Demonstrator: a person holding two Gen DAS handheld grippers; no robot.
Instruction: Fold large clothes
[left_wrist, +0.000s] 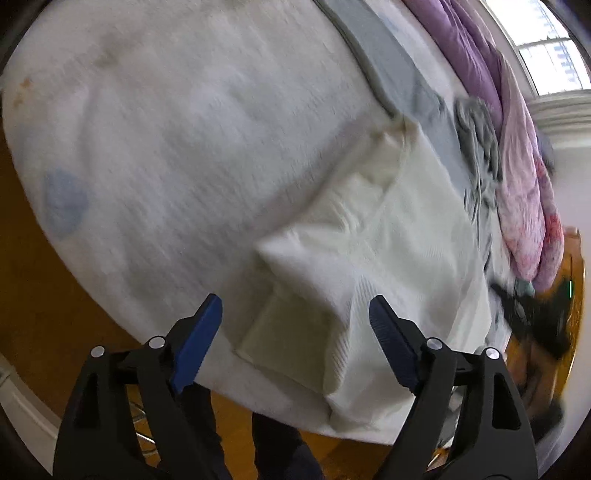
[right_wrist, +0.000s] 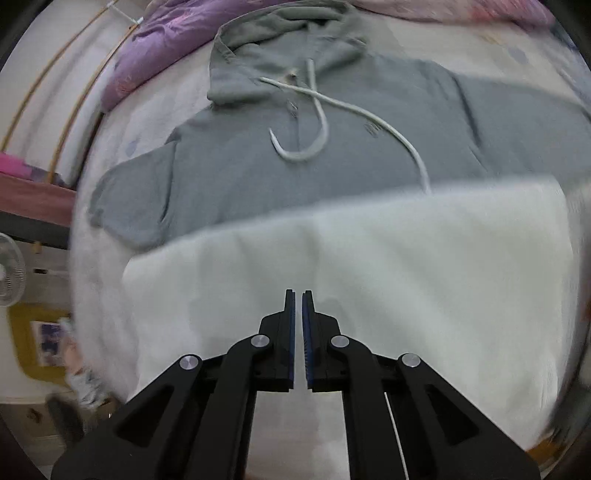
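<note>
A cream-white garment (left_wrist: 406, 221) lies folded on the white bed cover (left_wrist: 184, 129), its folded corner reaching the bed's near edge. My left gripper (left_wrist: 295, 301) hovers over that corner, open wide, with nothing between its blue pads. In the right wrist view the same cream garment (right_wrist: 406, 258) fills the near half of the frame, blurred. My right gripper (right_wrist: 298, 293) is shut above it, and no cloth shows between its pads. Beyond it a grey hoodie (right_wrist: 295, 177) lies spread flat, hood away from me, its white drawstring (right_wrist: 321, 122) looped across the chest.
A purple quilt (right_wrist: 166, 37) and a pink quilt (left_wrist: 524, 206) are heaped along the bed's far side under a window (left_wrist: 546, 44). Wood floor (left_wrist: 37, 295) and a person's legs (left_wrist: 280, 450) show below the bed edge. A fan (right_wrist: 9, 273) stands at the left.
</note>
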